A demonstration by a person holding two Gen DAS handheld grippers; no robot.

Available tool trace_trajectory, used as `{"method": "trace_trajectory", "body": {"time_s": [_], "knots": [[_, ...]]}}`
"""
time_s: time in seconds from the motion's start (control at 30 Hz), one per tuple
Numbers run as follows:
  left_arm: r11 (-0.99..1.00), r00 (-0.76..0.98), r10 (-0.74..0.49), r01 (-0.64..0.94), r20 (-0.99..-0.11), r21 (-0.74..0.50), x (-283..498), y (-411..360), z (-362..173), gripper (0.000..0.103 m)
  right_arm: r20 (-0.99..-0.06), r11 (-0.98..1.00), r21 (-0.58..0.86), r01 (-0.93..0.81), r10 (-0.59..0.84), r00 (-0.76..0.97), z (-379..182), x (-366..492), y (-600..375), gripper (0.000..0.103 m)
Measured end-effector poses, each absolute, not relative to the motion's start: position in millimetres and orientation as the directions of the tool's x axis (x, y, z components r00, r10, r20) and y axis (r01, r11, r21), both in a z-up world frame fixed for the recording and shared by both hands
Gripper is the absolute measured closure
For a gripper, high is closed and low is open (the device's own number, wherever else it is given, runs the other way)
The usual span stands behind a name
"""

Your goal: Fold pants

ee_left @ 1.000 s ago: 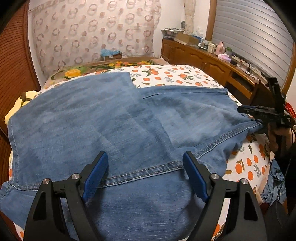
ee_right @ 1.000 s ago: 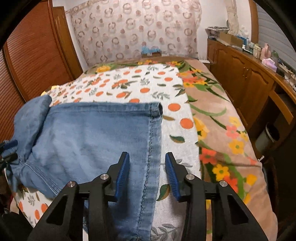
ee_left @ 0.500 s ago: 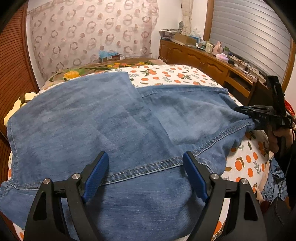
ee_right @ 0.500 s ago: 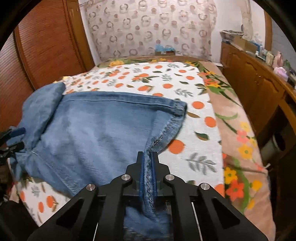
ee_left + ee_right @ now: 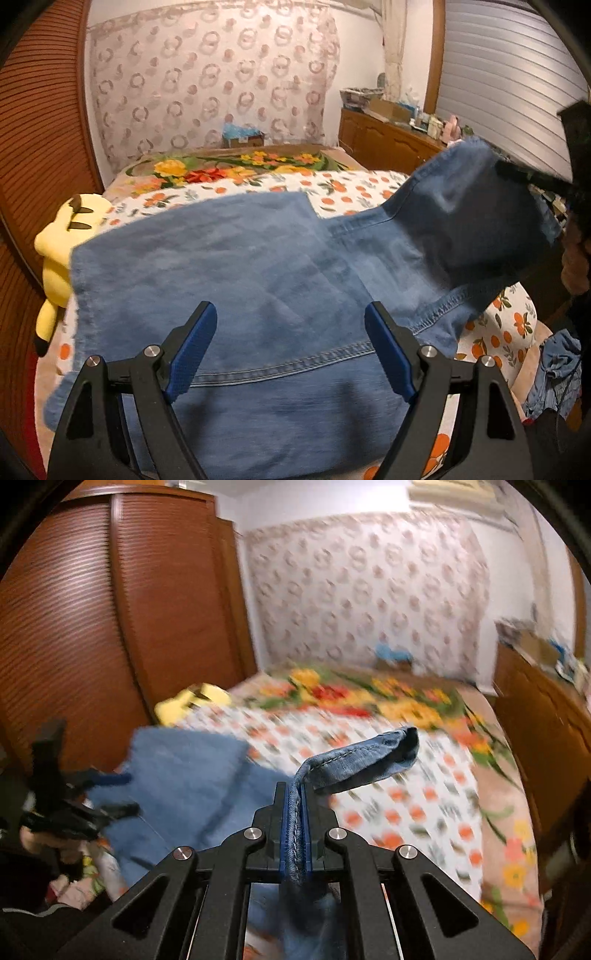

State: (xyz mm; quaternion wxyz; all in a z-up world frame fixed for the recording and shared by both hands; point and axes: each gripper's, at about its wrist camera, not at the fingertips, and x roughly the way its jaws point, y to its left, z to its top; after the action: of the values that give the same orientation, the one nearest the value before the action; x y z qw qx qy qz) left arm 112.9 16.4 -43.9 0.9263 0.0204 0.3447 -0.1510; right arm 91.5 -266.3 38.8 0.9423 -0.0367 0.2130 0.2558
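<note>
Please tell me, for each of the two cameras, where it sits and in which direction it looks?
Left wrist: sits on the left gripper, looks along its open fingers over the jeans on the bed; the right gripper shows at right.
Right wrist: sits on the right gripper, shut on a lifted seam of the jeans, facing the wardrobe and wall; the left gripper shows at left.
Both share jeans, bed and yellow plush toy.

The right-wrist view smears the bedspread with blur (print unreadable); the pants run off the left-wrist view's bottom edge.
</note>
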Motion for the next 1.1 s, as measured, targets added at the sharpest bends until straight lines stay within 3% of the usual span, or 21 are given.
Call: {"method": "trace_trajectory", "body": {"time_s": [0.27,0.47,0.7,1.03,1.1], "knots": [[0.969,0.766,-0.23,0.235,-0.6,-0.072,99.2,59.1,-22.8,0.02,-0.346,0.773,-0.035,-0.633,0.585,0.734,96.0,80.2,-191.1,0.098],[0.982,0.799,-0.184,0.173,-0.573,-0.074,91.3,96.1,-10.4,0.02,-0.348,0.719,-0.071,-0.692,0.632,0.692,115.5,88.0,-134.1,0.098],[0.992,0.819,-0.123,0.096,-0.56,-0.079,84.7,138.8,-7.4,0.02,-0.4,0.655,-0.06,-0.753,0.675,0.619,111.2,129.3,-86.3,0.098],[0.995,0.811,-0.077,0.021,-0.58,-0.102,81.6,176.4,-24.3,0.02,-0.549,0.628,-0.015,-0.778,0.646,0.531,81.8,195.0,-26.7,0.098],[0.995,0.807,-0.073,0.016,-0.586,-0.103,81.1,179.7,-28.5,0.02,-0.559,0.622,0.008,-0.783,0.652,0.512,84.5,204.6,-18.9,0.093]]}}
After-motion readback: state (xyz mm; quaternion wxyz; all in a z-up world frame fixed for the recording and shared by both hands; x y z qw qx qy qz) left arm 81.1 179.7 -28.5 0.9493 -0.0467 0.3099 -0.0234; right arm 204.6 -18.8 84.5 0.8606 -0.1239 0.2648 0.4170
